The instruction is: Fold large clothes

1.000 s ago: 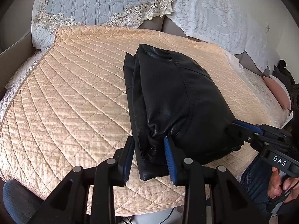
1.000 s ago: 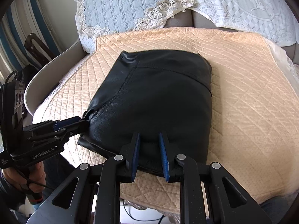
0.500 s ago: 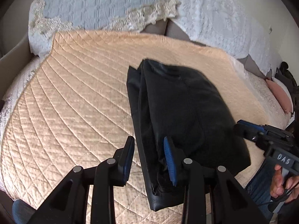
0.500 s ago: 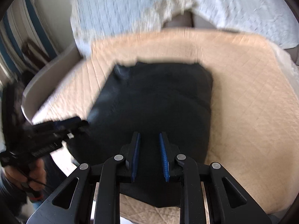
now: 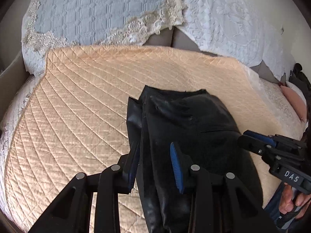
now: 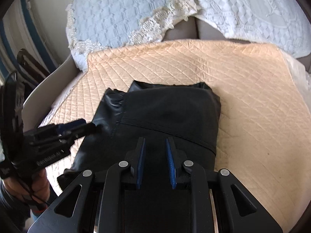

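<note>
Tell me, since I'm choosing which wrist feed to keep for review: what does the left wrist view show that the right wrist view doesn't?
Only the left wrist view shows a pink pillow at the far right edge, and the stacked side edge of the folded black garment between the left gripper fingers. Only the right wrist view shows a blue-striped wall at left, and the right gripper open over the garment's top. Both show the garment, the peach quilt and the lace-trimmed blue pillow.

Black garment [image 5: 186, 120] on peach diamond-quilted bedspread [image 5: 81, 101].
</note>
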Demonstrator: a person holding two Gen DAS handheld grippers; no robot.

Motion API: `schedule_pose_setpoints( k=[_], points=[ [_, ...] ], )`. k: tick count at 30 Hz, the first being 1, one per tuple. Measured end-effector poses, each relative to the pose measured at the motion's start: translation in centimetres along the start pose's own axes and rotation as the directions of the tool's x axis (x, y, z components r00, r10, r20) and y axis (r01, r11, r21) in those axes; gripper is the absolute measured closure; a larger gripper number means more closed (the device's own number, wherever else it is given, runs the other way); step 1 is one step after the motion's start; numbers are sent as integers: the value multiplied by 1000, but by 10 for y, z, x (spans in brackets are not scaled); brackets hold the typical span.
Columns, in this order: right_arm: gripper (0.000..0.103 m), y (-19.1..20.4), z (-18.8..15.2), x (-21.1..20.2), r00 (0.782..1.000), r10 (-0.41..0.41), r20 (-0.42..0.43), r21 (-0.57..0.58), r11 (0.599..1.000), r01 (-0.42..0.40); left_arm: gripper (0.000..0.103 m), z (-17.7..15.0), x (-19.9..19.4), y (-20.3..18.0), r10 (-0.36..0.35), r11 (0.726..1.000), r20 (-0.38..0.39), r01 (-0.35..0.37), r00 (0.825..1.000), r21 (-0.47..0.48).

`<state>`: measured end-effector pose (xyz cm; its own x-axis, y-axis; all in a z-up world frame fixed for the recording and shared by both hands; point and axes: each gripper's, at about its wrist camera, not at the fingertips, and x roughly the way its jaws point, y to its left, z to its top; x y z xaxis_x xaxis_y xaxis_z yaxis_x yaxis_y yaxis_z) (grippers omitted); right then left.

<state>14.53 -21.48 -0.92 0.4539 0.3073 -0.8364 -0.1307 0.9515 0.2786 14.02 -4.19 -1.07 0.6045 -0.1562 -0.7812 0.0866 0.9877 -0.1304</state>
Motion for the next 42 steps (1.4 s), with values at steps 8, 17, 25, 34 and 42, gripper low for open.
schedule_pose_setpoints(
  k=[8,17,25,34,42],
  points=[
    [81,-2,-10,15,999,-11,-43,-21,1000,10,67,-13,16,3,2,1000,-31,-2,1000,-9],
    [69,4,-13,-6,1000,-11,-23,-39,999,10,68,-15,2,1,17,1000,-12,-17,1000,9],
    [66,8,-27,-18,1000,-12,-13,-40,999,11,68,-23,-19,1,15,1000,15,-15,1000,-1],
    [50,-4,-31,-21,1000,-15,-7,7,1000,15,64,-27,-26,3,8,1000,17,-8,1000,-10],
    [42,-43,-29,-16,999,50,-8,141,989,-48,51,-29,-13,24,-71,992,5,71,997,-106]
  ],
)
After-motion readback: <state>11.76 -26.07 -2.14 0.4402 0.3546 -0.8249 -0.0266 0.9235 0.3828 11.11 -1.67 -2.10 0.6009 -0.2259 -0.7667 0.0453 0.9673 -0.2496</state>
